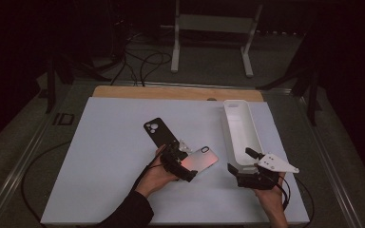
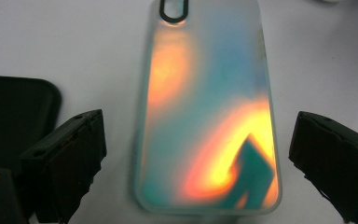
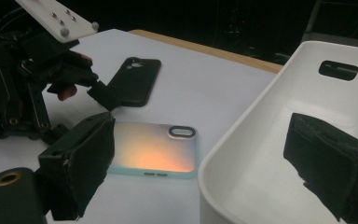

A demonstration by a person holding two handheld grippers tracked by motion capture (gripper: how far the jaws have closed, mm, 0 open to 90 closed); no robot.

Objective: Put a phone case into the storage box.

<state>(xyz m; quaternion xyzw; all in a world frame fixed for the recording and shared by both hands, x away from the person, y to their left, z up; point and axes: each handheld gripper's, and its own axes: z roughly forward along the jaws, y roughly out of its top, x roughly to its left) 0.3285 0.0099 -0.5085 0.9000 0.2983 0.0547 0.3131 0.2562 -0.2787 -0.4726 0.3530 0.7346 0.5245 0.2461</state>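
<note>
A person works at a white table top (image 1: pixel 100 156) with a two-jaw gripper in each hand. The left gripper (image 1: pixel 183 164) sits near the middle of the table, over the near end of an iridescent phone case (image 1: pixel 202 159) that lies flat, back side up. In the left gripper view the case (image 2: pixel 209 107) runs straight away between the two black jaws, which stand wide apart, one on each long edge with bare table showing in both gaps; neither jaw touches it. Its camera cutout is at the far end.

A black phone case (image 1: pixel 160 131) lies flat just left and farther back, its near corner close to the left gripper. In the left gripper view its rounded corner (image 2: pixel 14 112) sits beside the left jaw, apart from the iridescent case.

The right gripper (image 1: pixel 247 171) is at the near end of a long white plastic bin (image 1: pixel 240 128), which stands at the right of the table and runs from near to far. Its jaws are spread wide and straddle the bin's near rim: in the right gripper view one jaw hangs outside the wall, the other over the empty inside of the bin (image 3: pixel 270 154). Whether a jaw touches the wall cannot be told.

The table's left half is open. The iridescent case's (image 3: pixel 156 151) right edge lies near the bin wall, with a narrow strip of table between.
</note>
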